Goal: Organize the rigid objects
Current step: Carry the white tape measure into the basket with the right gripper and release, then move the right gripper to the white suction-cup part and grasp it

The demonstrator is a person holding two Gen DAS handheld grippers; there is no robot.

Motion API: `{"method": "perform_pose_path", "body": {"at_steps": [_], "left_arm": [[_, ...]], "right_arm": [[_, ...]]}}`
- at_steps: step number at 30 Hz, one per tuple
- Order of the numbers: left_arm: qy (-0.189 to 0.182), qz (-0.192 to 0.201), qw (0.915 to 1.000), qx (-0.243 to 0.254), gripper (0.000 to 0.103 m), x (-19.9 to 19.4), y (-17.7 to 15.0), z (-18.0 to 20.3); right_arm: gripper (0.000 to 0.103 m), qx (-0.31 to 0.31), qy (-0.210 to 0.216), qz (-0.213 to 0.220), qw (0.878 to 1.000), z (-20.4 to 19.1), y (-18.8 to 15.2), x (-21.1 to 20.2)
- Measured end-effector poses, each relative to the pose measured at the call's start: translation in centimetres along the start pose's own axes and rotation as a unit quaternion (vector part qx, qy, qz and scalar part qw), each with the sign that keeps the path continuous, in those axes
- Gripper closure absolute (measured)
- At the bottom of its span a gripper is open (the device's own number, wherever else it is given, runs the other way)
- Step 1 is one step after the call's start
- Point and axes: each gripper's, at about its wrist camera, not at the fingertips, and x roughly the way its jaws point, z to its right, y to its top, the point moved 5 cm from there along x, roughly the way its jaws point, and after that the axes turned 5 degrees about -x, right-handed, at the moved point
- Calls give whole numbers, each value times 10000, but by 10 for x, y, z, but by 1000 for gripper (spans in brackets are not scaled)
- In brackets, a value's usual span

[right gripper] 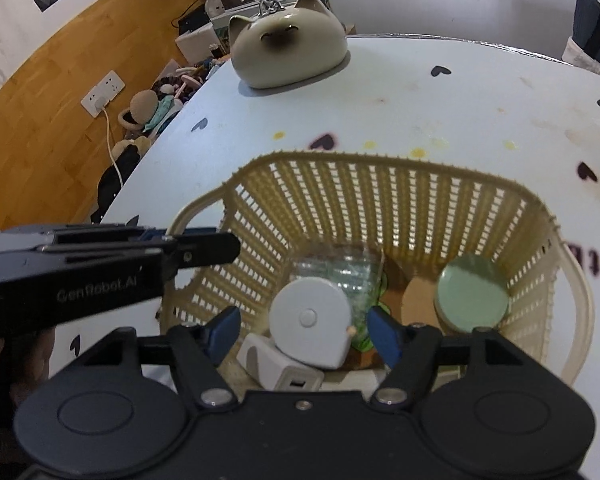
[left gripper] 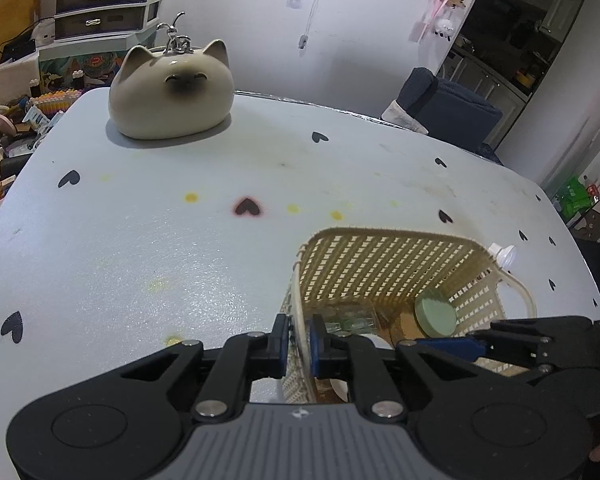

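- Your left hand-held gripper (left gripper: 299, 344) is clenched on the near-left wall of the cream lattice basket (left gripper: 384, 256); one pad sits outside the wall and one inside, with the rim pinched between them.
- Your right hand-held gripper (right gripper: 303, 330) hangs released over the basket's inside, and no pad touches anything.
- Between its spread blue pads (right gripper: 382, 330) and below them lies the round white tape measure (right gripper: 310, 320), tilted on a white charger block (right gripper: 280, 368) at the near end of the basket floor.
- Behind the tape measure lies a clear glass piece (right gripper: 338, 270). A pale green round disc (right gripper: 472, 294) leans against the right wall.
- The basket stands on the pale surface (left gripper: 180, 240) printed with black hearts, towards its near right part.
- A ceramic cat figure (left gripper: 172, 92) with a silver ornament on top sits well apart at the far left of the surface.
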Motion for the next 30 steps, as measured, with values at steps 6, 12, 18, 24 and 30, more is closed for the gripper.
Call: {"method": "perform_pose_path", "body": {"at_steps": [6,12,18,24,30], "left_arm": [[0,-1,10000,0,91,0,0,0],[3,-3,10000,7,91,0,0,0],[8,-4,10000,17,91,-1,-1,0],[11,-4,10000,36,91,0,0,0],[9,-3,10000,28,91,0,0,0]], "right_arm": [[30,-9,-141,59,9999,1,-1,-6],[27,-2,-241,132,9996,3,-2,-13],[17,-72,-293,349,9989,4,-3,-30],[13,-137,-432,603,9972,7,-5,-50],[8,-128,-603,864,9944,13,-5,-73]]}}
